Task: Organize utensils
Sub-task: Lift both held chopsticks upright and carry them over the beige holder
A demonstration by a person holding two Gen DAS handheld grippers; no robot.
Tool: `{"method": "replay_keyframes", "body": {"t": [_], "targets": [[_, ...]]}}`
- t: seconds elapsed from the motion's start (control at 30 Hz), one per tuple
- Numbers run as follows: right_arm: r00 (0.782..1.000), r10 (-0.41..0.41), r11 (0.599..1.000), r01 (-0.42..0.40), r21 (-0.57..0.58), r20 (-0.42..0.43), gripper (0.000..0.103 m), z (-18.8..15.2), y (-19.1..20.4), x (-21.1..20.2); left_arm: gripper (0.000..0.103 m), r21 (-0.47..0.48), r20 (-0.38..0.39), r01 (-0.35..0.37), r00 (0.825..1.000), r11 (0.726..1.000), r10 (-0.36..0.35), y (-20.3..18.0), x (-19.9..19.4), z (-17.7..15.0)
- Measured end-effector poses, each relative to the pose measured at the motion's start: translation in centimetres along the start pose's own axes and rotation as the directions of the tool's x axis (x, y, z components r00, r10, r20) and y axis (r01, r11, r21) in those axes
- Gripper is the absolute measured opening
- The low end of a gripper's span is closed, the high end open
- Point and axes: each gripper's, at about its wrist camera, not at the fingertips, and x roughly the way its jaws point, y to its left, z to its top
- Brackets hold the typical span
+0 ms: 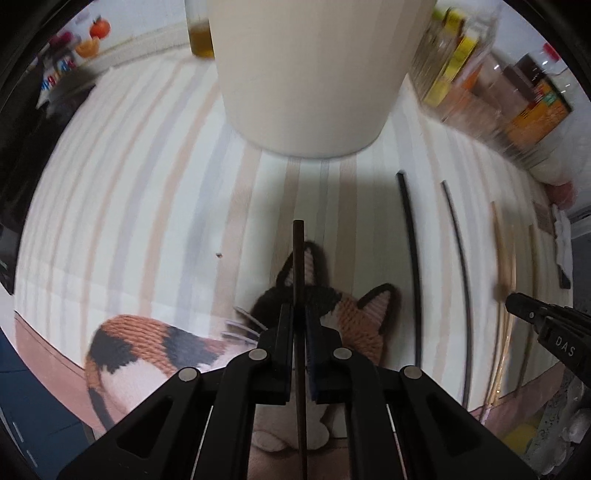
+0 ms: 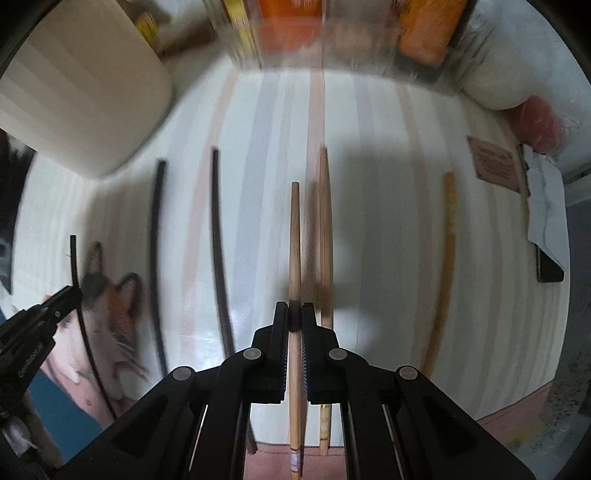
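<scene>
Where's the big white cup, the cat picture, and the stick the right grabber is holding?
white cup (image 1: 306, 81), left wrist view, on its side wall.
cat picture (image 1: 360, 321), left wrist view, on the orange cheek.
wooden chopstick (image 2: 294, 236), right wrist view, on the shaft ahead of the right gripper (image 2: 295, 314).

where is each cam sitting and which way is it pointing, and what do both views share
Left wrist: sits on the left gripper, looking forward along its fingers, shut on a dark chopstick, toward the cream container; the right gripper tip shows at right.
Right wrist: sits on the right gripper, shut on a wooden chopstick, facing the clear boxes; the left gripper shows at left.
Shared: striped mat, cat-shaped mat, cream container, two black chopsticks.
</scene>
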Motion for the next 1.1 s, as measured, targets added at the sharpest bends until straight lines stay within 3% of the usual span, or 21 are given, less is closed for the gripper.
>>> {"method": "replay_keyframes", "body": {"t": [0.27, 0.57, 0.73, 0.9, 1.1], "targets": [[0.986, 0.061, 0.998, -0.062, 0.001, 0.158, 0.007, 0.4, -0.3, -4.5, 0.003, 0.027, 0.136, 0.025, 0.99, 0.999, -0.029, -1.4, -5.8, 0.5], [0.94, 0.124, 0.992, -0.121, -0.029, 0.318, 0.007, -0.3, -1.9, -11.7, 0.003, 0.04, 0.252, 0.049, 0.966, 0.998, -0.058, -0.4, -10.7, 1.1], [0.91, 0.159, 0.987, -0.155, -0.043, 0.384, 0.007, 1.1, -1.7, -15.0, 0.003, 0.046, 0.337, 0.081, 0.937, 0.996, -0.092, -0.6, -14.5, 2.0], [0.858, 0.205, 0.978, -0.202, -0.058, 0.47, 0.007, 3.5, -1.4, -18.9, 0.003, 0.049, 0.416, 0.125, 0.9, 0.991, -0.134, -0.7, -18.7, 3.2], [0.778, 0.254, 0.965, -0.244, -0.097, 0.575, 0.007, 7.7, -0.4, -24.7, 0.003, 0.051, 0.532, 0.175, 0.829, 0.983, -0.175, -0.5, -25.5, 6.8]]}}
